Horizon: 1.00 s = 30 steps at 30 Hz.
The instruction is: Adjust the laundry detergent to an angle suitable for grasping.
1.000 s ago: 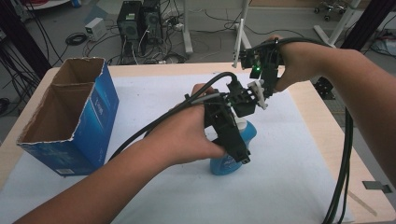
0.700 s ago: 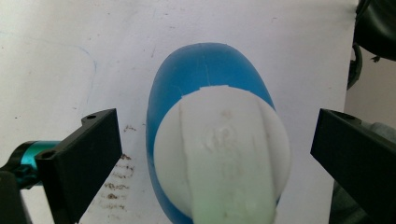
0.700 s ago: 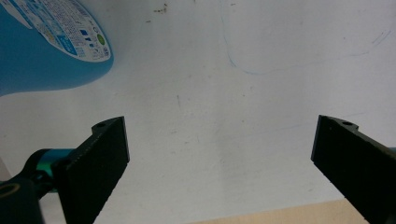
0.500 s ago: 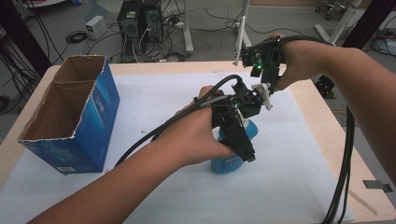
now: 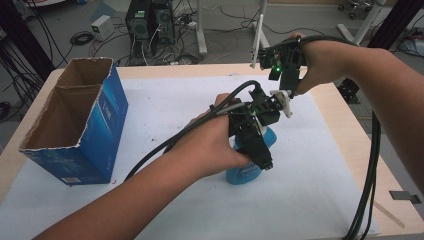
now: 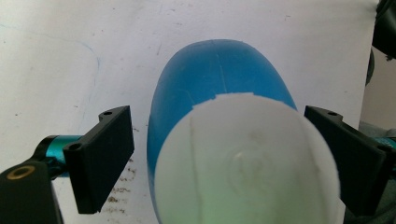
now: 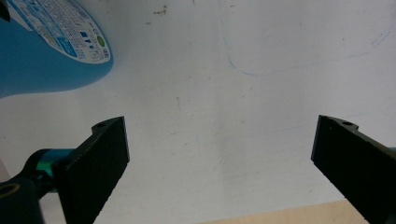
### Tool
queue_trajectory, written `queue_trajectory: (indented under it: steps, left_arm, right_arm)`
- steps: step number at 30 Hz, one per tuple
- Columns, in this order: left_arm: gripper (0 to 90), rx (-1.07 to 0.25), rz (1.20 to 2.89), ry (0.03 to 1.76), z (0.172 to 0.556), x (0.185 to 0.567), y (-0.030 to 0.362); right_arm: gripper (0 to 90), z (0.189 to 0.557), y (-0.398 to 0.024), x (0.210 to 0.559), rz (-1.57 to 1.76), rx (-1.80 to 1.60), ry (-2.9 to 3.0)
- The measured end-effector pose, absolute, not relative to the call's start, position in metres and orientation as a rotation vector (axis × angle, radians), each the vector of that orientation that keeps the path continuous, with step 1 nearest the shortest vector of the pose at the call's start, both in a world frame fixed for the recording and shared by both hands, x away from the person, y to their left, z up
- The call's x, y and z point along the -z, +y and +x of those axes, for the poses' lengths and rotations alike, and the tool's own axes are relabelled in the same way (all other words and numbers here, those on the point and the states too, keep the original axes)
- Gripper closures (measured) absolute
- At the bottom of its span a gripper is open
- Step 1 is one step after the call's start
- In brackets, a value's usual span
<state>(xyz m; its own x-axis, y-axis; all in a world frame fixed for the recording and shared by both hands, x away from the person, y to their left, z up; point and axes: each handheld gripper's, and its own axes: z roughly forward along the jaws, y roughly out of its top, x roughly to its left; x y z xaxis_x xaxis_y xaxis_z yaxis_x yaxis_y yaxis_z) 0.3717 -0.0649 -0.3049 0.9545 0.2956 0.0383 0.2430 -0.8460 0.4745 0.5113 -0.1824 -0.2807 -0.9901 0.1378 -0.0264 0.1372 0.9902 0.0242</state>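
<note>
A: Open blue cardboard box [image 5: 75,132] upright at table's left, top flaps torn, two compartments; standing on white paper sheet [image 5: 165,107] over wooden table [image 5: 350,150].

B: Beyond far edge: computer towers [image 5: 150,22], cables on floor [image 5: 80,37]; small grey tab [image 5: 404,196] near right corner.

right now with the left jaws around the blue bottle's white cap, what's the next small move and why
Probably keep closing the left gripper until both jaws press the white cap. Its jaws have just been closing, with the cap of the blue bottle between them, yet a gap shows at the left jaw. The right gripper hangs open over the white sheet.
</note>
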Motion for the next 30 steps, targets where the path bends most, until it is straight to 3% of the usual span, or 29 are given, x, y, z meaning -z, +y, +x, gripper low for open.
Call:
queue_trajectory:
  steps: [7,24,30]
  left_arm:
    - [17.8,-0.163,2.630,0.389,0.3719,0.3042,-0.0641]
    - [23.1,-0.180,2.639,0.391,0.3711,0.3075,-0.0672]
    - [28.9,-0.185,2.645,0.384,0.3724,0.3075,-0.0662]
  right_arm:
    - [3.3,0.5117,-0.1826,0.2824,0.222,-0.038,3.108]
    - [3.3,0.5110,-0.1813,0.2825,0.226,-0.033,3.108]
    - [3.3,0.5121,-0.1821,0.2828,0.214,-0.032,3.108]
